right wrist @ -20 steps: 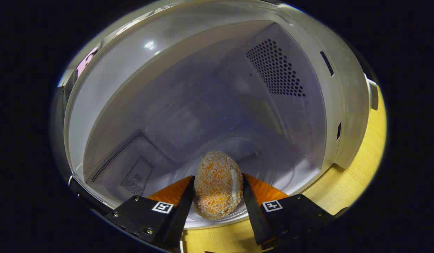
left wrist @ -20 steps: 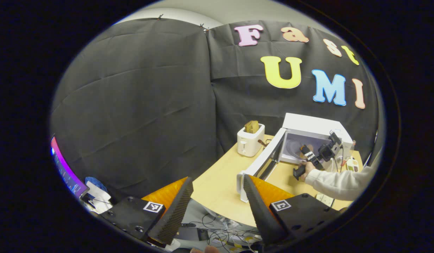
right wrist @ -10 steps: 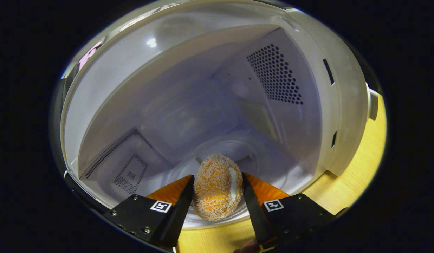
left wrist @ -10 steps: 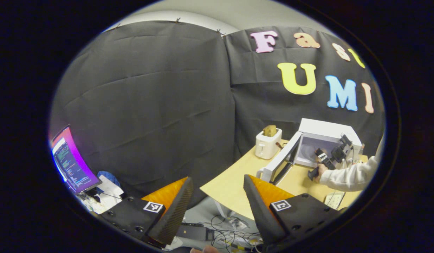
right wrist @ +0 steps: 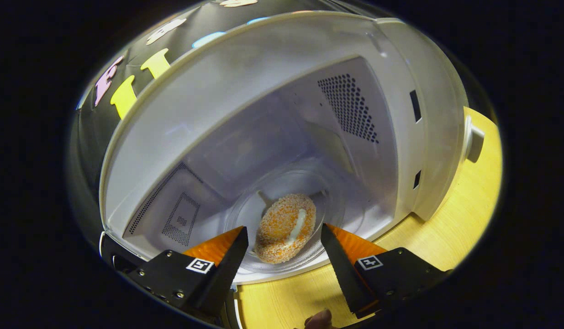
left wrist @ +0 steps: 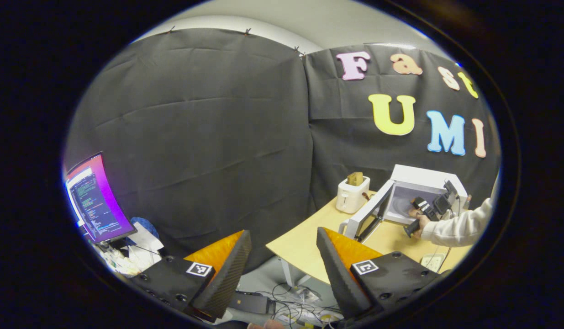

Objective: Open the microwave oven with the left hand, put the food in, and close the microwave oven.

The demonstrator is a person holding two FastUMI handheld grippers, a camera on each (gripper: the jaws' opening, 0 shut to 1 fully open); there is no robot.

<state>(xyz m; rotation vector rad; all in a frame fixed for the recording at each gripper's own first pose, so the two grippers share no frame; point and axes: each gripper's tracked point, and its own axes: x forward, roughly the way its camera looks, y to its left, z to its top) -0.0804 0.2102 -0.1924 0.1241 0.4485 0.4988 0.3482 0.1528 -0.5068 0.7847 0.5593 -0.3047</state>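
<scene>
While food lies on turntable | right tongs agape

left gripper view far back, right gripper view close, both facing microwave

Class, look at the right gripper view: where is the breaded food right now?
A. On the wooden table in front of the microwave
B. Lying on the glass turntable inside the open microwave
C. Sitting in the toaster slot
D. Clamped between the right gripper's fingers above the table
B: the breaded food lies on the glass turntable inside the microwave, and the right gripper stands open with gaps on both sides of it.
</scene>
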